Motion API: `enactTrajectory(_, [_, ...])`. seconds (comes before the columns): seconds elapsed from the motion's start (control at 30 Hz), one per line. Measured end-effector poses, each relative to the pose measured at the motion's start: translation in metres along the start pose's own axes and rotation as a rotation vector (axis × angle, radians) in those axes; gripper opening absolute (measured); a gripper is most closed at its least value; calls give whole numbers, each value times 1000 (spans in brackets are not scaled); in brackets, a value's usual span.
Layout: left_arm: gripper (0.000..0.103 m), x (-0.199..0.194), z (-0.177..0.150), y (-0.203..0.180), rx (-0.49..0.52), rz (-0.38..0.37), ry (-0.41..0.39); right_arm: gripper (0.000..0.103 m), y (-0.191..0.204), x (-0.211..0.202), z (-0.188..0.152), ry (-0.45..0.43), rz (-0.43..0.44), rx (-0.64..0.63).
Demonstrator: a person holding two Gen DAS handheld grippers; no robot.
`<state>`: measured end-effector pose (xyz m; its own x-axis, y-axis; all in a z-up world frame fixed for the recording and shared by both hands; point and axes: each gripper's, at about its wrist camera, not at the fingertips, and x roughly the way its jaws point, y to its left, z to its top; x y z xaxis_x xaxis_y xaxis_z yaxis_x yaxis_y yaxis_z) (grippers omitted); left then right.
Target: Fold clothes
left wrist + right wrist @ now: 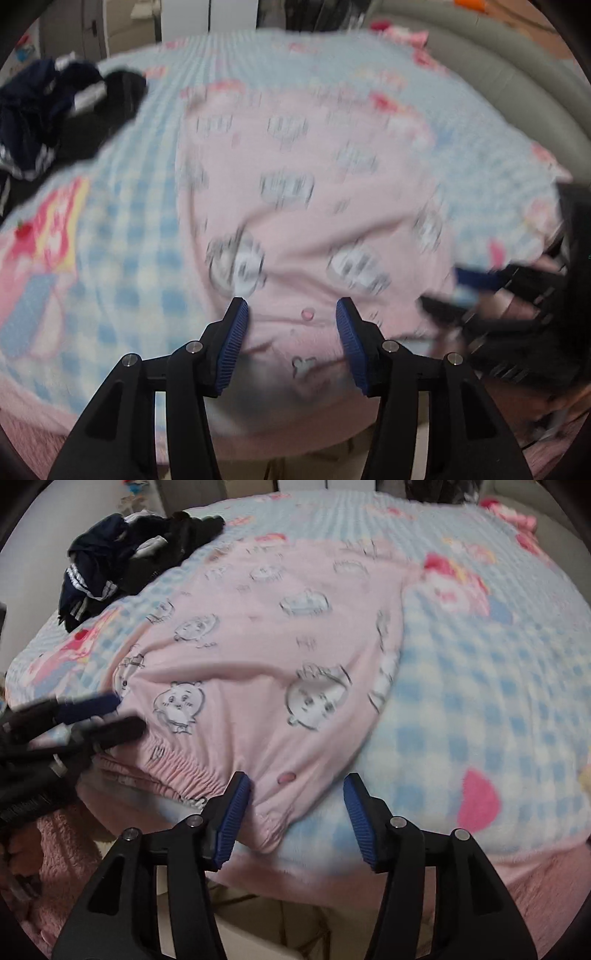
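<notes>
We see both grippers with their blue pads standing apart, gripping nothing. Between the fingers of the left gripper (291, 314) lies the near edge of the pink pyjama trousers (295, 192), spread on a blue checked blanket (122, 229). The right gripper (297, 794) straddles the trousers' near corner, just past their elastic waistband (177, 771). A dark clothes pile (122, 554) sits well beyond, far left of the fingers.

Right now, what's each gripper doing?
Left gripper: open, holding nothing, over the pink garment.
Right gripper: open, holding nothing, at the garment's edge.
</notes>
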<state>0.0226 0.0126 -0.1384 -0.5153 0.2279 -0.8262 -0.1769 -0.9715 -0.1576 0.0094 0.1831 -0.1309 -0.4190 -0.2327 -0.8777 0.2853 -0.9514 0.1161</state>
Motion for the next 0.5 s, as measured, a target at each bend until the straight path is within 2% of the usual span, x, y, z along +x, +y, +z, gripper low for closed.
enactTrajectory(0.17, [58,-11,-12,13,-44,-45,7,56,-10,-15,-9,-1,47,35])
enactTrajectory(0.3, [58,-26,4,10,-62,-57,-84,56,-14,-28,3,-59,67,65])
enactTrajectory(0.4, [58,-26,24,1,-15,-56,-121,57,-12,-35,16,-108,47,48])
enactTrajectory(0.5, [58,-12,36,-9,48,-8,-106,57,-10,-20,20,-80,-8,20])
